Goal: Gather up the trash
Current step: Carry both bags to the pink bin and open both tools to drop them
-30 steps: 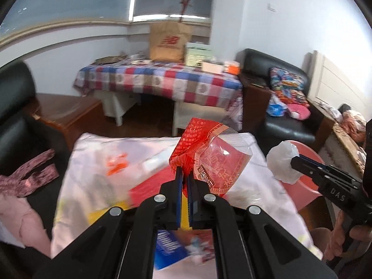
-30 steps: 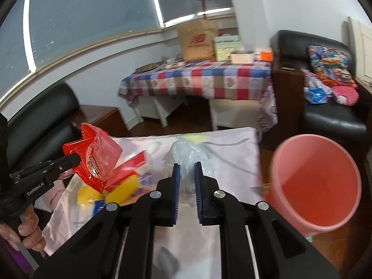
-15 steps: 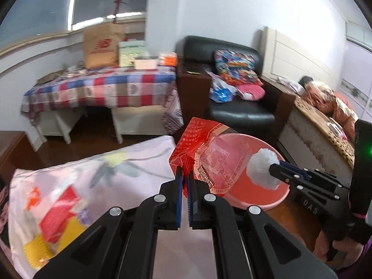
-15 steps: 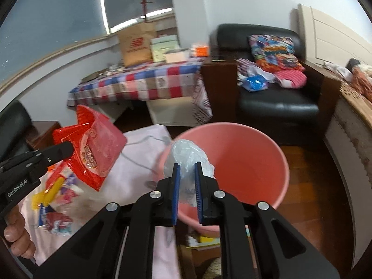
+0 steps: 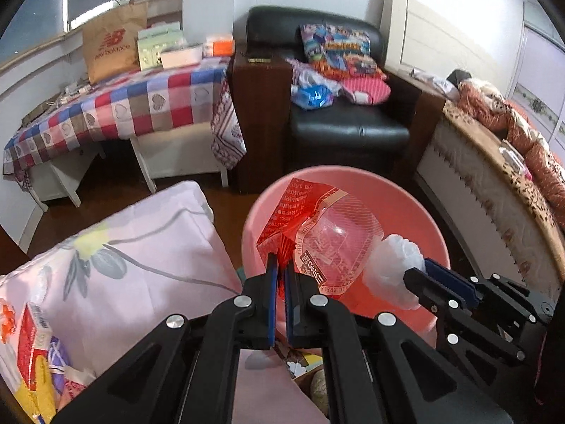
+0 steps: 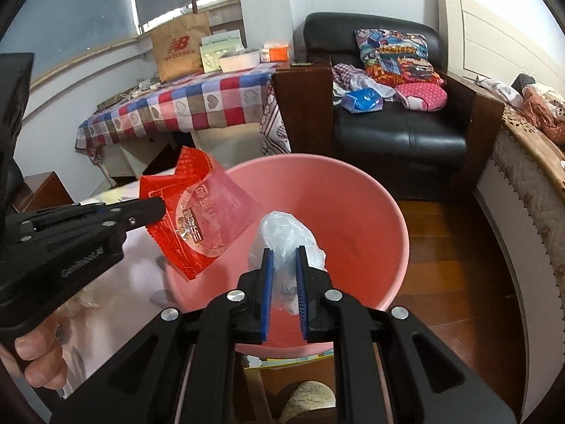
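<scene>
Dark wooden flooring (image 6: 441, 233) surrounds a pink bucket (image 6: 370, 212), over which the left gripper (image 5: 279, 265) pinches a red snack wrapper (image 5: 317, 226) while the right gripper (image 6: 284, 258), at three o'clock, clamps crumpled clear plastic (image 6: 286, 233).

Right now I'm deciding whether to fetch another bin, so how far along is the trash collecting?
Nothing shows inside the pink bin yet. In hand: the left gripper grips a red wrapper and the right gripper a clear bag, both held over the bin, not yet dropped. Left: more wrappers lie on the floral cloth.
</scene>
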